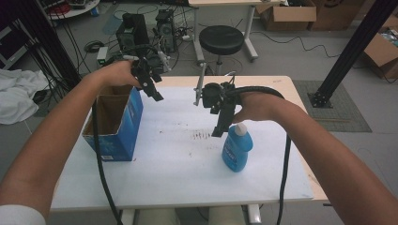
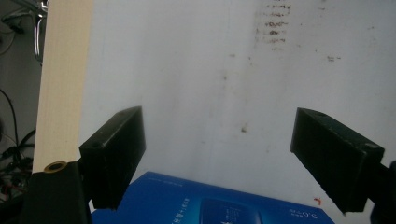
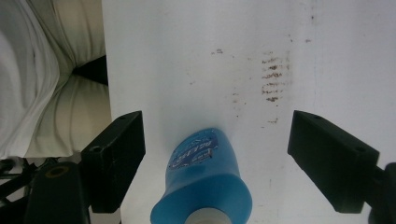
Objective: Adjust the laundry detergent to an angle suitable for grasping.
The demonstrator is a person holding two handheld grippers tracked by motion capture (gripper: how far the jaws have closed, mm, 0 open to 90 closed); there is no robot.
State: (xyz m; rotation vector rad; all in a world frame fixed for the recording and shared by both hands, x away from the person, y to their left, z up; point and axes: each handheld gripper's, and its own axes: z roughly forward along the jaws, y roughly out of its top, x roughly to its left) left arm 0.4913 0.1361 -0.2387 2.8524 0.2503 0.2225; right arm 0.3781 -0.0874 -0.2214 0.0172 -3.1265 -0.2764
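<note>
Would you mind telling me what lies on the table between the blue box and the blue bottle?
Nothing stands between the box and the bottle; in the high view that stretch of table is bare apart from dark smudges.

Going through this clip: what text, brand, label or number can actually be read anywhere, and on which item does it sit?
None can be read.
blue bottle: an oval label with white lettering, too blurred to make out.
blue box: pale print low on its side, too small; in the left gripper view its printed panel holds lines of small text, also unreadable.
cardboard boxes on the floor: no legible marking.
</note>
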